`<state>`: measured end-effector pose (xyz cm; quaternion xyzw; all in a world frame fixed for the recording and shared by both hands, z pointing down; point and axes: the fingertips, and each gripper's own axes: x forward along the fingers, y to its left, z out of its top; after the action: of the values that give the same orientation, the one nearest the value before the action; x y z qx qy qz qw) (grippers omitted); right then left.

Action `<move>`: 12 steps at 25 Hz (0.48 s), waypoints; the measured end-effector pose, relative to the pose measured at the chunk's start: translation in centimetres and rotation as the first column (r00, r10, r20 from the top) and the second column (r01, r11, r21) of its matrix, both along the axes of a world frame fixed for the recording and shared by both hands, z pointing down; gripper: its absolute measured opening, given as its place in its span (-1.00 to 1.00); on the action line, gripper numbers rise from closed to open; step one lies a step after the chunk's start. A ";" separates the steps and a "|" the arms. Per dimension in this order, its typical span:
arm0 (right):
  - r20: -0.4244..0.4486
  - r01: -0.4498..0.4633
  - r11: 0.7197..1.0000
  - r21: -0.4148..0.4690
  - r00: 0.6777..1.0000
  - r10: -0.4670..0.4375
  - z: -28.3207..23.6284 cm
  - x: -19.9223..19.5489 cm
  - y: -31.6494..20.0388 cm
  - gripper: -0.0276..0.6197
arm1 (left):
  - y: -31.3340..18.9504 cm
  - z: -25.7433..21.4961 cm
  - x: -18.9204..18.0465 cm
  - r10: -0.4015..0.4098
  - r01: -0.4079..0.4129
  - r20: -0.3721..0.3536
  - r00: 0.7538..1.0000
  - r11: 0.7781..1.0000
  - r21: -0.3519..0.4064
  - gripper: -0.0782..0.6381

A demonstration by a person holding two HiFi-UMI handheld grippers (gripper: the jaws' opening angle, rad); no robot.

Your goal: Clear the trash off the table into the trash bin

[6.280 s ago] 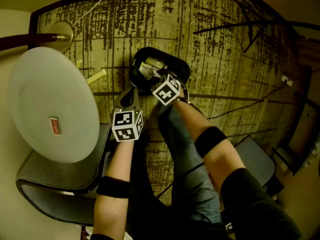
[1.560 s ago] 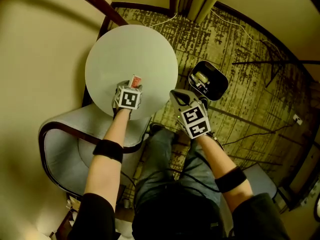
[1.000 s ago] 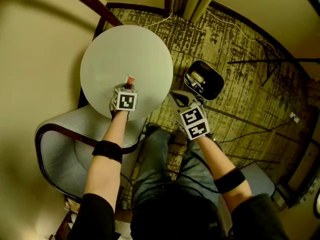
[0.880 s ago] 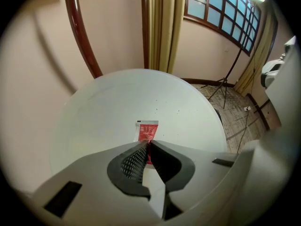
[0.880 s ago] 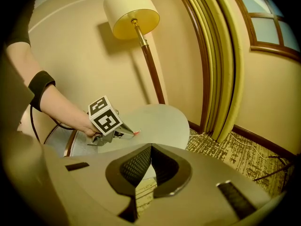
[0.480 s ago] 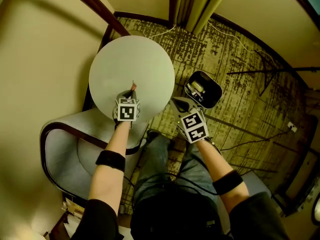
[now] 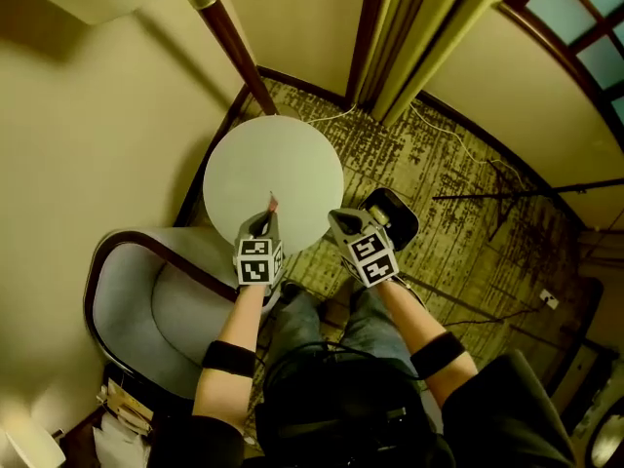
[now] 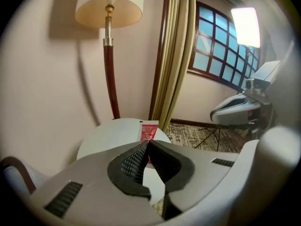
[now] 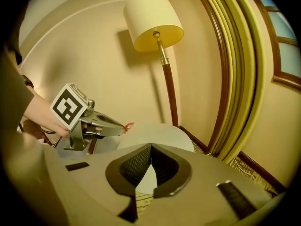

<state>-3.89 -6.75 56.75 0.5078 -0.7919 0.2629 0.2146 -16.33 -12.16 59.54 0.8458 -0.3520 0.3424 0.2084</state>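
Left gripper view: the red packet (image 8: 148,131), the only piece of trash in sight, stands upright out of the tip of the left gripper (image 8: 147,143). Its lower edge is pinched between the jaws, which are clamped tight on it. Because the grip is on the edge only, most of the packet shows above the tips. The packet hangs in the air over the round bench (image 8: 113,133) and does not rest on it.

Head view: no other trash shows on the bench. The trash bin (image 7: 400,214) sits on the carpet (image 7: 458,203) just off the bench's right side, partly behind the right gripper (image 7: 334,216). Judgement: the packet is held clear of the bench for carrying across to the bin.

Right gripper view: the jaws are fully together with nothing between them. This gripper hangs beside the left one, apparently idle.
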 end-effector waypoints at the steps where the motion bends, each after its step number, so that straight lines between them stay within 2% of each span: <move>1: -0.002 0.014 1.000 0.009 1.000 -0.014 -0.9 -0.2 -0.3 -0.91 | 0.2 -1.4 -0.3 -0.020 0.021 -0.030 0.999 1.000 0.018 -0.78; 4: 0.005 0.050 0.998 0.024 0.999 -0.050 -3.3 -0.8 -0.7 -0.91 | 1.0 -5.7 -1.3 -0.093 0.102 -0.125 0.988 0.992 0.072 -0.78; 7: 0.016 0.083 0.996 0.042 0.996 -0.084 -5.3 -1.5 -0.9 -0.91 | 1.9 -9.4 -2.5 -0.169 0.193 -0.213 0.962 0.976 0.101 -0.78; 12: 0.033 0.146 0.986 0.077 0.988 -0.149 -7.3 -3.7 -1.2 -0.91 | 3.0 -12.2 -4.6 -0.230 0.269 -0.268 0.936 0.955 0.122 -0.78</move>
<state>-7.60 -7.92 49.48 0.4504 -0.8404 0.2264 0.1991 -20.92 -9.14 47.37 0.8443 -0.4533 0.1749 0.2261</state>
